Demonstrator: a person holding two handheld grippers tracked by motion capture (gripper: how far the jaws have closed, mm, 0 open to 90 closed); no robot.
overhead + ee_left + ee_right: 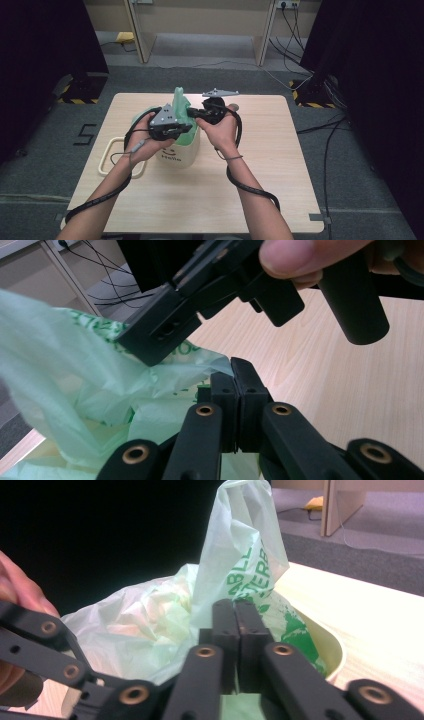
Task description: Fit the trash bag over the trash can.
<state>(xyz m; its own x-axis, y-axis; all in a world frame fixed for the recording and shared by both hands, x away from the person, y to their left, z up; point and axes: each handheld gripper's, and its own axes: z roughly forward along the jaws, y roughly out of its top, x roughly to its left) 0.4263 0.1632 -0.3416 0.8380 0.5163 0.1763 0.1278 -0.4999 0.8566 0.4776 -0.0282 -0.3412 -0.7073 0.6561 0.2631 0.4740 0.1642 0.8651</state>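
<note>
Both tongs are pinched tight on the pale green plastic bag (181, 116): the left gripper (234, 371) grips a fold at its edge, the right gripper (235, 611) another fold. The bag lines the cream bin (186, 151) just beneath them. A cream tray (107, 161) sits beside the bin on the wooden table (260, 165).

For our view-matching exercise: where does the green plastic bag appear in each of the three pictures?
High view: green plastic bag at upper centre, rising from the cream bin between both grippers.
Left gripper view: fills the left half, beside the shut jaws.
Right gripper view: centre, rising behind the shut jaws.
Shared landmark: the bag's green print.
</note>
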